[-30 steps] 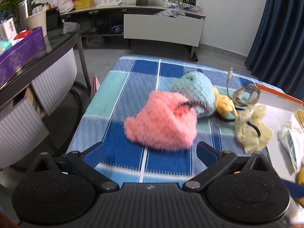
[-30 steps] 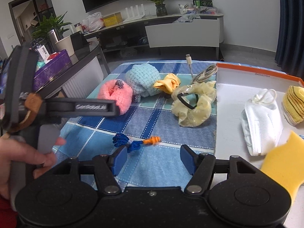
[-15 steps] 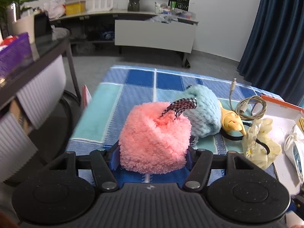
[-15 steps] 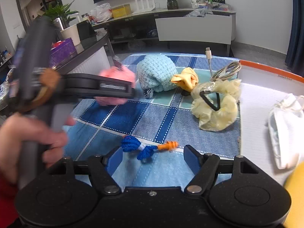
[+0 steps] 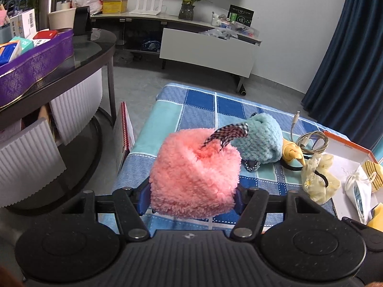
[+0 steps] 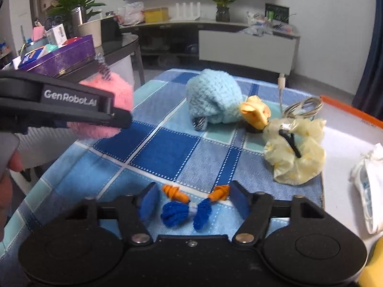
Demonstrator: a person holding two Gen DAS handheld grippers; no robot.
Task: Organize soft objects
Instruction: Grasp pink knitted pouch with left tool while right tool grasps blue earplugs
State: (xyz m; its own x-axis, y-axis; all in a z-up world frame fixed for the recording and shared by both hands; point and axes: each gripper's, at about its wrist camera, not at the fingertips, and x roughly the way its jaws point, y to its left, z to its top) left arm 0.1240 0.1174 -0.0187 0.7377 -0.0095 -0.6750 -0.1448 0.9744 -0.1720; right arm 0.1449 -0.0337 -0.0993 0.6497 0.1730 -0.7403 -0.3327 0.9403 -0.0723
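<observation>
The left gripper (image 5: 192, 195) is clenched on the pink plush scrunchie (image 5: 195, 172) – light, squashy, best pinched mid-body – while the right gripper (image 6: 191, 202) is closing around, not yet pressing, the corded orange earplugs (image 6: 189, 205) lying between its jaws.

The middle of the checked blue cloth (image 6: 165, 148) lies bare — a gripper could cross there without touching anything. Along its far side a row blocks the way: the light blue knitted pouch (image 6: 213, 98), the orange bow (image 6: 255, 112) touching it, the coiled cable (image 6: 304, 105) and the pale yellow scrunchie (image 6: 296, 157), all packed close. At the near edge the corded earplugs (image 6: 189, 206) lie between the right gripper (image 6: 195, 202) fingers, whose jaws are closing. On the left the left gripper (image 5: 192, 197), clamped on the pink fluffy pouch (image 5: 195, 174), fills the air above the cloth — beyond it stands the dark round table (image 5: 79, 67).
</observation>
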